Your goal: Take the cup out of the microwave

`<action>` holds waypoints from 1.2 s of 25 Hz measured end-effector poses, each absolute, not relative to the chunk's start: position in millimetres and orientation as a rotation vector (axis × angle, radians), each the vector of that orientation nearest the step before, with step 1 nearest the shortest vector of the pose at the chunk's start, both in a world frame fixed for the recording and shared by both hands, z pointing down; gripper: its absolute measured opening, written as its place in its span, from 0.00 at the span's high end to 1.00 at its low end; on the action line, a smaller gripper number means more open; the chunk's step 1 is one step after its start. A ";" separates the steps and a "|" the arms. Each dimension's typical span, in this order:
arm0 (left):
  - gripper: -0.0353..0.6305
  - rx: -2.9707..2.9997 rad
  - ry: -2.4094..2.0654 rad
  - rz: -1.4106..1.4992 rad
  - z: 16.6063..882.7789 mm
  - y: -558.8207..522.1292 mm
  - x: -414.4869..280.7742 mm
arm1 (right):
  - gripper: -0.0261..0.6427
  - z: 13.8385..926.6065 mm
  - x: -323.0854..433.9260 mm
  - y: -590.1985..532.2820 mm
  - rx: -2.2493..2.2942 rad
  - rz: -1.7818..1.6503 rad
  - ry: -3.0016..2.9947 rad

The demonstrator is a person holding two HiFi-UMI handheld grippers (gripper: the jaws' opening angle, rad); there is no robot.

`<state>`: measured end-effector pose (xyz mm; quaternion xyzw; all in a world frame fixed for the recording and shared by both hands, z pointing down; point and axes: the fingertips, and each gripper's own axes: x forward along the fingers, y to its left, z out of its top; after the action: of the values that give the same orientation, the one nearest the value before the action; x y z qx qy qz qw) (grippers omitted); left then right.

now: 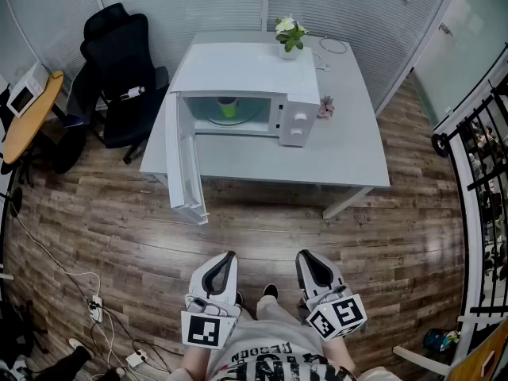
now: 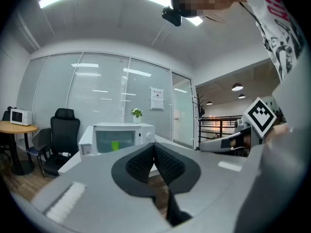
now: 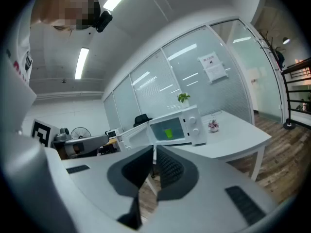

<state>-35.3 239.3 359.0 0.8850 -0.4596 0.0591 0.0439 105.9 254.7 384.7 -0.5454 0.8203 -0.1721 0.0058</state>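
So the whole thing comes down to where the cup (image 1: pixel 228 108) sits relative to the tools, and right now it's way out ahead of both. It's standing upright inside the microwave (image 1: pixel 238 66), about mid-cavity on the turntable, so its long axis runs straight up and a sideways pinch around the body looks like the way in. The left tool (image 1: pixel 228 259) is pressed together with nothing in it, and so is the right tool (image 1: pixel 306 257). Both are held low by the person's body, with a stretch of floor (image 1: pixel 262 228) and the counter (image 1: pixel 349 157) edge between them and the opening. In the head view the cup is almost dead ahead of the left tool, and ahead and off to the left of the right one, so I'd call the left better lined up, though neither is really closer. The catch is the door (image 1: pixel 184 165). It's swung wide open toward the person, just left of the left tool's straight line in, so that side is tighter, while the right tool would come in from the door-free side. Both gripper views agree: the cup is a small green shape beyond the shut tips, well out of reach. Whichever tool goes has to spread first.
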 end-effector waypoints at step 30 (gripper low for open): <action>0.93 2.765 -1.392 0.060 337.0 293.5 -98.4 | 0.92 339.7 16.9 320.3 -1.689 -0.306 2.584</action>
<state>-98.4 293.5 337.0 0.8927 -0.4496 0.0193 0.0227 16.9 320.3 339.7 -0.5444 0.8328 -0.0986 0.0199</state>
